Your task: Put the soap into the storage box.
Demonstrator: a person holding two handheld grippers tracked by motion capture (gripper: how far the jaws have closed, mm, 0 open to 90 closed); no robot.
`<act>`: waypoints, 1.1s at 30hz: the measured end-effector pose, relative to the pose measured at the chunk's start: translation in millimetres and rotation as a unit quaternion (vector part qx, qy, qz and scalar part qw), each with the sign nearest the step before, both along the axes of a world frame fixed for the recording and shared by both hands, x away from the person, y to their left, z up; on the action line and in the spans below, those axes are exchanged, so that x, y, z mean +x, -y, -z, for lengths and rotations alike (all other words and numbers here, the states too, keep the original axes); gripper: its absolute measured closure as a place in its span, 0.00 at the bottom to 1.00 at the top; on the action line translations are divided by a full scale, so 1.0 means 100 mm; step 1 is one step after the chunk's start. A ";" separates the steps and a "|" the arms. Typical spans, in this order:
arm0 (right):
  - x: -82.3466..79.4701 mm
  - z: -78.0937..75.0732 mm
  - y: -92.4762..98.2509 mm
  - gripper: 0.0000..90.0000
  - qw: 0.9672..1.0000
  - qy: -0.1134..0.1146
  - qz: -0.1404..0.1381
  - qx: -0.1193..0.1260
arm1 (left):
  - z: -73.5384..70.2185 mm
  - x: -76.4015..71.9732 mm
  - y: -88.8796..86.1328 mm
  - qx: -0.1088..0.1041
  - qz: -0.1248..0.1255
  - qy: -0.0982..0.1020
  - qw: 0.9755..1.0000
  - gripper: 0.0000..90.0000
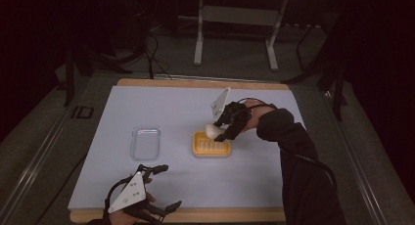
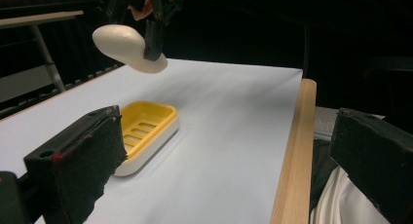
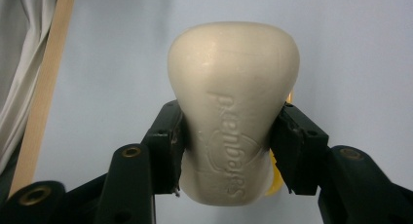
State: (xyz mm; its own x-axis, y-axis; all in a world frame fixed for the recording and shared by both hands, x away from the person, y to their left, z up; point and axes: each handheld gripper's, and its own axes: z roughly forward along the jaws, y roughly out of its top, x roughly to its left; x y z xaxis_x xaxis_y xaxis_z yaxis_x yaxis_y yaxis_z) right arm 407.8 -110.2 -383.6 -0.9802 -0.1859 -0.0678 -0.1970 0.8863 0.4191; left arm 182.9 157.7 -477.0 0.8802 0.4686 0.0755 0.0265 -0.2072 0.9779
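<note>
the high view is dim: the room beyond the table sinks into near black, and only the pale sheet catches soft light from above. shadows there are faint and diffuse, and the picture is soft and grainy. in the left gripper view the near black jaws are out of focus, while the yellow dish casts a mild shadow. the right gripper view is brightest, the soap bar evenly lit and sharp, its embossed lettering readable, without glare.

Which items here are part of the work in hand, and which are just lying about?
In use:
- bar of soap, clamped in the right hand-held gripper
- yellow soap dish, below it

Lying about:
- clear plastic lid
- left hand-held gripper, open and idle
</note>
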 end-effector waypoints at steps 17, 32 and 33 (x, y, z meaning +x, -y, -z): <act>0.17 0.59 -0.06 0.55 0.999 0.011 0.005 -0.030 | 0.00 0.00 0.00 0.000 0.004 -0.001 1.000 0.00; 0.27 0.91 -0.11 0.55 0.999 -0.004 0.028 -0.046 | 0.00 0.00 0.00 -0.001 0.008 -0.002 1.000 0.00; 0.27 0.92 -0.12 0.55 0.998 -0.007 0.029 -0.047 | 0.00 0.00 0.00 0.000 0.008 -0.003 1.000 0.00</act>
